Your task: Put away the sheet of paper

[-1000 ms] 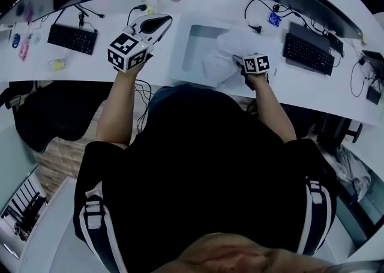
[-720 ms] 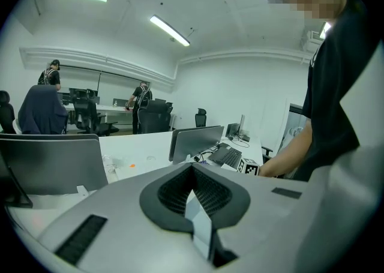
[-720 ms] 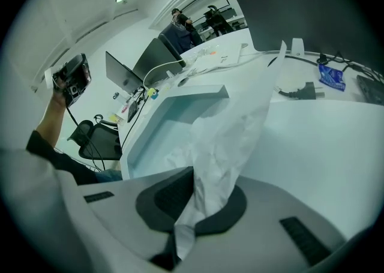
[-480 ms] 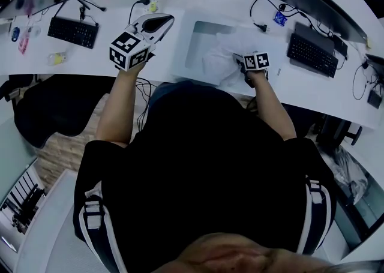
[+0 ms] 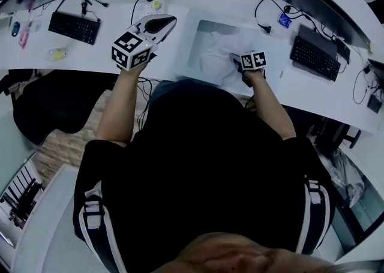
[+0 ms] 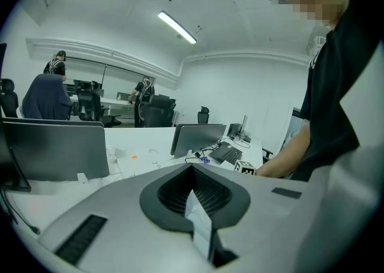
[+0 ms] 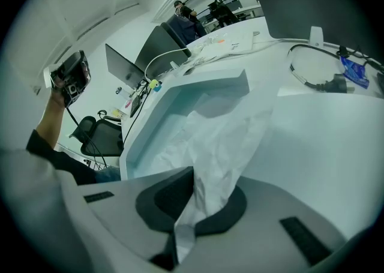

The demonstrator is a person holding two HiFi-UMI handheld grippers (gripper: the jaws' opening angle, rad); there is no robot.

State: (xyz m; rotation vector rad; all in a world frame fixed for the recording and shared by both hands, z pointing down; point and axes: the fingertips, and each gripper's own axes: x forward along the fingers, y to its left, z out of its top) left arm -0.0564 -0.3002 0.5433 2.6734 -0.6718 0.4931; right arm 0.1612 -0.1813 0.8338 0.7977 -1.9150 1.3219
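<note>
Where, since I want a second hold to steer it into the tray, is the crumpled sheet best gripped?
Grip the sheet at its free end over the tray, coming from the left: the right gripper pinches the near end, blocking that side.

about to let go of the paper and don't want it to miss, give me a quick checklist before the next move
1. Right gripper grip on the sheet of paper: ok, jaws shut on its crumpled end.
2. Paper over the white tray: ok, its far part lies inside.
3. Room in the tray: ok, nothing else seen in it.
4. Left gripper clear of the tray: ok, off to its left.
5. Left gripper empty: not ok, jaws shut on a thin pale strip; what it is, cannot tell.
6. Cable clear of the paper: ok, apart.
</note>
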